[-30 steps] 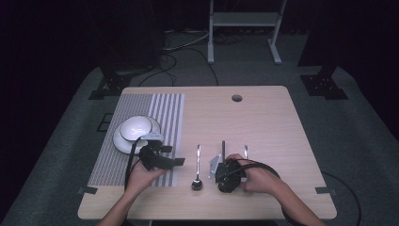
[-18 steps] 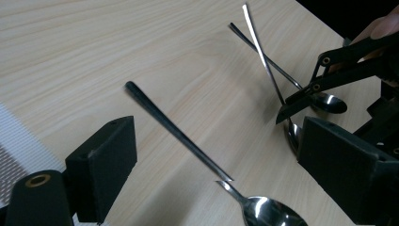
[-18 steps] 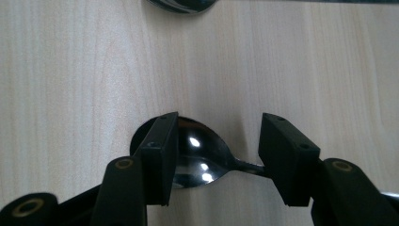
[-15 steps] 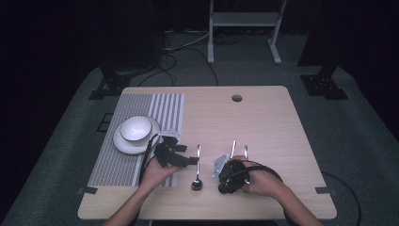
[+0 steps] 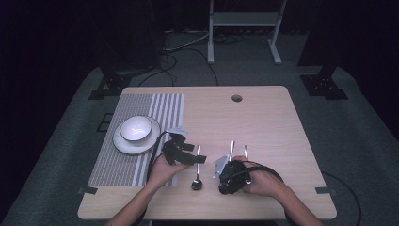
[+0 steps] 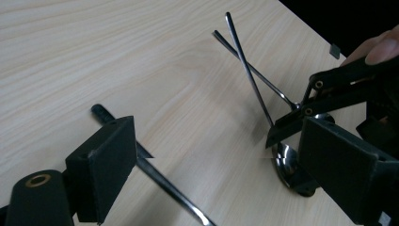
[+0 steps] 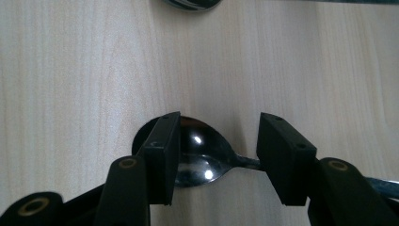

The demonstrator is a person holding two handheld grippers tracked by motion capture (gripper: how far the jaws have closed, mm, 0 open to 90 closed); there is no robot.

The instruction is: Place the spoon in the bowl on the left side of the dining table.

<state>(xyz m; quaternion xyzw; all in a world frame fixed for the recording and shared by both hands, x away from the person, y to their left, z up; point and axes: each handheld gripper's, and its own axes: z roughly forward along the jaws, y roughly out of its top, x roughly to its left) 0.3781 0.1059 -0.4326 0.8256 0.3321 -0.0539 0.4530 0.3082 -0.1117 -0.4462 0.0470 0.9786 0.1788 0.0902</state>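
My right gripper [image 5: 224, 183] [image 7: 219, 141] is shut on the bowl of a metal spoon [image 7: 200, 160] near the table's front edge; its jaws have just been closing. That spoon's handle [image 5: 231, 148] [image 6: 247, 70] tilts up off the wood and crosses a second slim utensil [image 5: 245, 150] [image 6: 249, 68] that lies flat. My left gripper [image 5: 190, 157] [image 6: 216, 155] stands open, its jaws astride the handle [image 6: 155, 176] of another spoon [image 5: 196, 183] without touching it.
A striped placemat [image 5: 141, 108] covers the table's left part, with a white bowl [image 5: 135, 128] on a plate [image 5: 123, 146]. A round hole [image 5: 236, 98] marks the tabletop at the back. The table's right side and back are bare wood.
My left gripper has moved right, off the placemat, to the left spoon's handle. The handle of the spoon in the right gripper has swung to the right and tilted up.
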